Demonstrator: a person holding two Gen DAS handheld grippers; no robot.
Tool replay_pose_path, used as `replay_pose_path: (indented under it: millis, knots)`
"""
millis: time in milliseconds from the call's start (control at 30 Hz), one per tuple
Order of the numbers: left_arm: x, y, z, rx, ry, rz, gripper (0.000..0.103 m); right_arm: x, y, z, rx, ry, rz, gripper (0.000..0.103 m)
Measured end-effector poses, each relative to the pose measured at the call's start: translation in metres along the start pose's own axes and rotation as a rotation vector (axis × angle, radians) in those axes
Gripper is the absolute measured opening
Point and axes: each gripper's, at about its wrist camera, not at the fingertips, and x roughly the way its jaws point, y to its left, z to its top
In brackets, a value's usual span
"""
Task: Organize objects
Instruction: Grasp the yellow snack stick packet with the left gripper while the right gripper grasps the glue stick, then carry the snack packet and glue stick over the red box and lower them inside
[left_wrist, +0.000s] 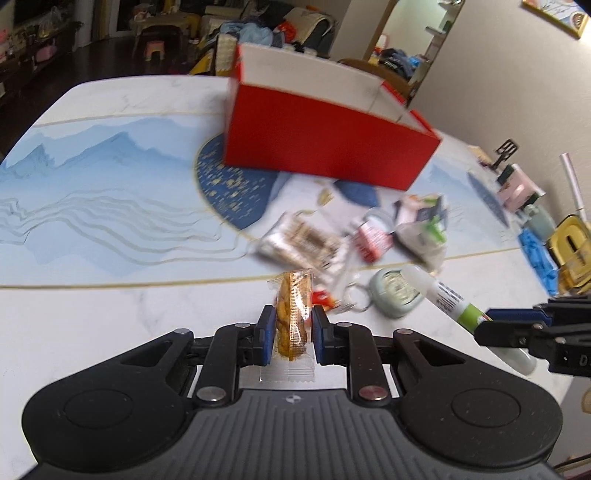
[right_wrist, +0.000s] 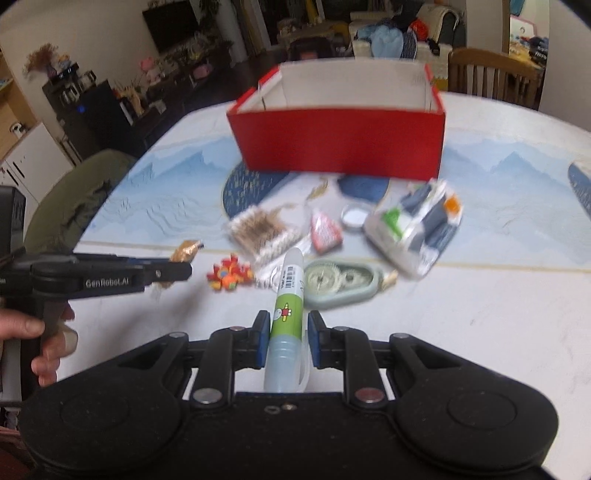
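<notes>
My left gripper (left_wrist: 293, 325) is shut on a clear-wrapped twisted fried snack (left_wrist: 293, 314), held above the table. My right gripper (right_wrist: 286, 332) is shut on a glue stick (right_wrist: 286, 310) with a green label; it also shows in the left wrist view (left_wrist: 448, 299). An open red box (left_wrist: 332, 147) with a white inside stands at the table's far middle, also in the right wrist view (right_wrist: 340, 140). Between the box and the grippers lie a cotton swab pack (right_wrist: 264, 230), a red packet (right_wrist: 325, 230), a pale green correction tape (right_wrist: 340, 282) and a tissue packet bundle (right_wrist: 413, 229).
The table (left_wrist: 110, 314) has a blue mountain-print mat. A small red-orange toy (right_wrist: 229, 275) and a round tin (right_wrist: 354, 216) lie among the items. A blue object (left_wrist: 537, 258), a yellow holder (left_wrist: 572, 251) and a pink item (left_wrist: 517, 186) sit at the right edge. A wooden chair (right_wrist: 495, 77) stands beyond.
</notes>
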Motion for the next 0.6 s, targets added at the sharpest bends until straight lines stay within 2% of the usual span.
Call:
replay_pose_path:
  millis: [333,600]
  knots:
    - [-0.017,-0.031,0.036,0.034,-0.064,-0.069,0.019,-0.025,-0.007,0.036,-0.015,-0.099,-0.003,0.021]
    - [-0.016,-0.047,0.069,0.080,-0.128,-0.072,0.019,-0.030,-0.019,0.066,-0.023,-0.167,-0.014,0.021]
